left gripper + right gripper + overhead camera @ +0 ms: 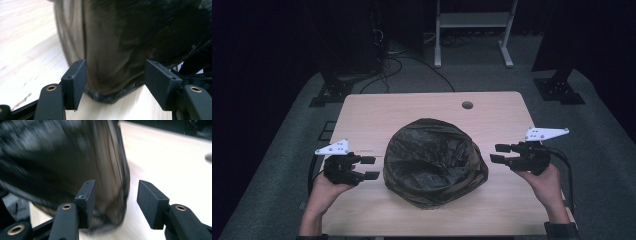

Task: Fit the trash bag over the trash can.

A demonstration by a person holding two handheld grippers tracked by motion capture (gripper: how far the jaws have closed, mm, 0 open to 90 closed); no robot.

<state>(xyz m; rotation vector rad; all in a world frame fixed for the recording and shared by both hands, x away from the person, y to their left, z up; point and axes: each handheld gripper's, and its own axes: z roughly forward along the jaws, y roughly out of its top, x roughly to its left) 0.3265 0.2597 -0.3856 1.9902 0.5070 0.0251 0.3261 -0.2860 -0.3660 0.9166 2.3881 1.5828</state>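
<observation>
The black bag (434, 162) stands at the middle of the wooden table (362, 115), its mouth spread wide and facing up. Your left gripper (371, 167) sits just beside the bag's left flank with jaws parted and nothing clamped. In the left gripper view the bag wall (112, 57) lies ahead, between the pads (75, 82) but clear of them. Your right gripper (498, 153) sits just beside the right flank, also spread and empty; the right gripper view is blurred.
</observation>
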